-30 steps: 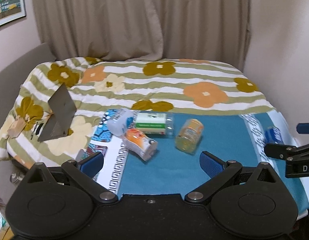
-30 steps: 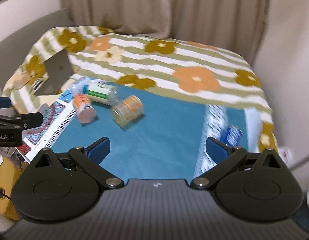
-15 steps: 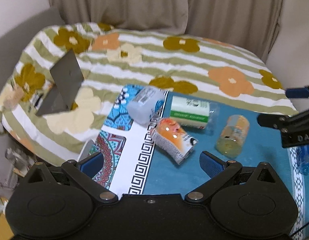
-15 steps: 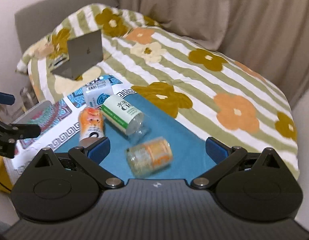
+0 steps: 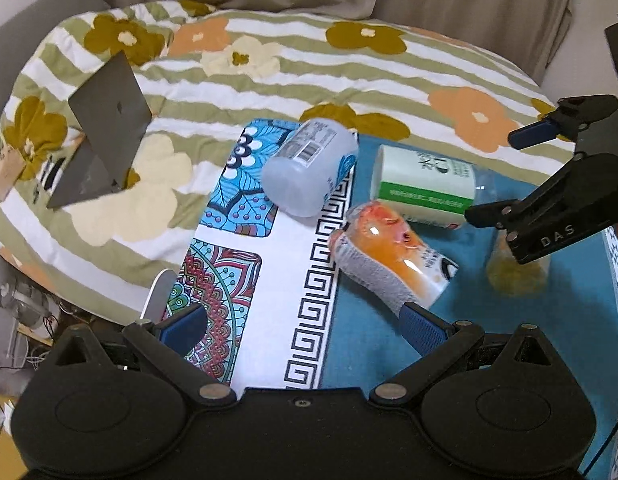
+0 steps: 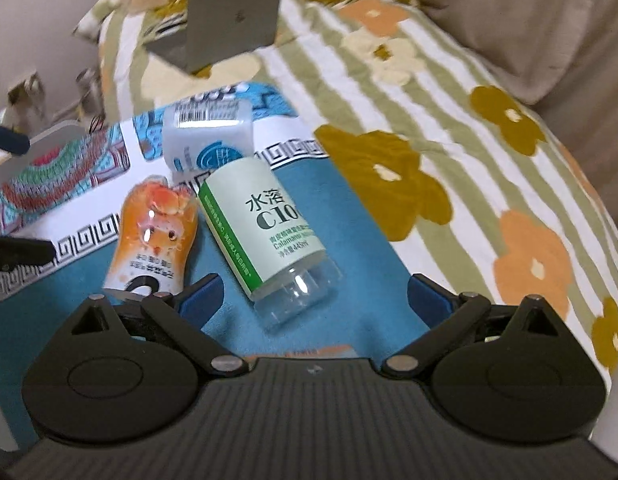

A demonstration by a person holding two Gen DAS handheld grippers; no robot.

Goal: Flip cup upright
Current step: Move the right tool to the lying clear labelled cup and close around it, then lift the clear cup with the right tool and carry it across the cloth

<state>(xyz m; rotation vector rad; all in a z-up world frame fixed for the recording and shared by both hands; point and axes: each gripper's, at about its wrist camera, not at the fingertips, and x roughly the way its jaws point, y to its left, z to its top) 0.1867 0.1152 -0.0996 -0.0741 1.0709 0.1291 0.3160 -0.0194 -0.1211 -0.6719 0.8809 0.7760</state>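
Under the right tongs (image 5: 549,168), partly hidden, the see-through yellow plastic cup (image 5: 513,276) is seen lying on the blue cloth (image 5: 373,344). Both tongs have been brought much closer, so a grab looks near. Both the right and left tongs (image 5: 305,326) are held wide apart, empty.

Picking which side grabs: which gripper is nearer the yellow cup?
Right. Right gripper hangs directly over the yellow cup; left gripper sits further off, by the orange bottle.
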